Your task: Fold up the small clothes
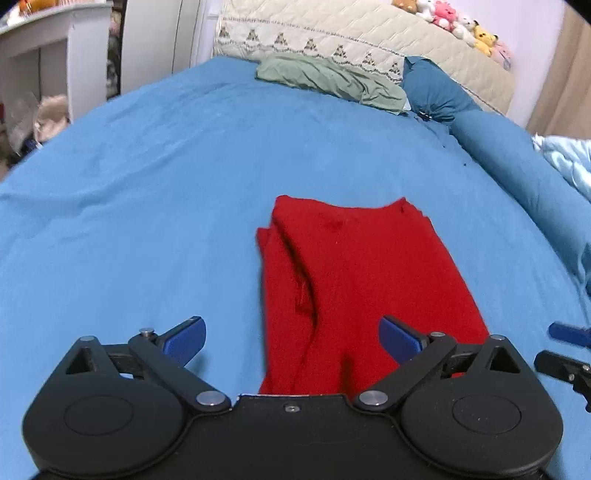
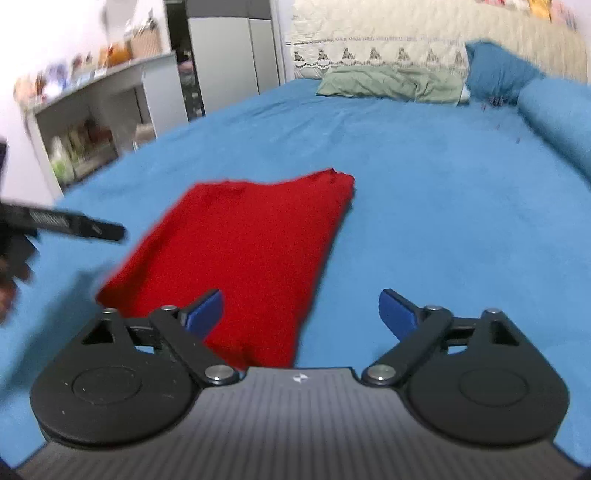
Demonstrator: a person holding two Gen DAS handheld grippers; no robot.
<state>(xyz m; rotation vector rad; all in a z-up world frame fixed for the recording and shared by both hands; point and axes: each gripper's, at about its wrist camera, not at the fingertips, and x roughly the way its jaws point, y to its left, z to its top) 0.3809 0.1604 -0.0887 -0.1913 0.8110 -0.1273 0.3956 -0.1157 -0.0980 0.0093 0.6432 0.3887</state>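
Observation:
A red garment (image 1: 362,280) lies folded into a long rectangle on the blue bed sheet (image 1: 147,221). It also shows in the right wrist view (image 2: 251,251). My left gripper (image 1: 291,336) is open and empty, low over the near end of the garment, with its right finger over the cloth. My right gripper (image 2: 301,314) is open and empty, with its left finger over the garment's near right edge. The right gripper's tip shows at the right edge of the left wrist view (image 1: 569,334). The left gripper shows blurred at the left of the right wrist view (image 2: 66,221).
A crumpled green garment (image 1: 332,77) lies at the far end of the bed by a beige quilted headboard (image 1: 351,37). Blue pillows (image 1: 517,155) line the right side. White shelves (image 2: 96,122) stand left of the bed. Plush toys (image 1: 461,22) sit on the headboard.

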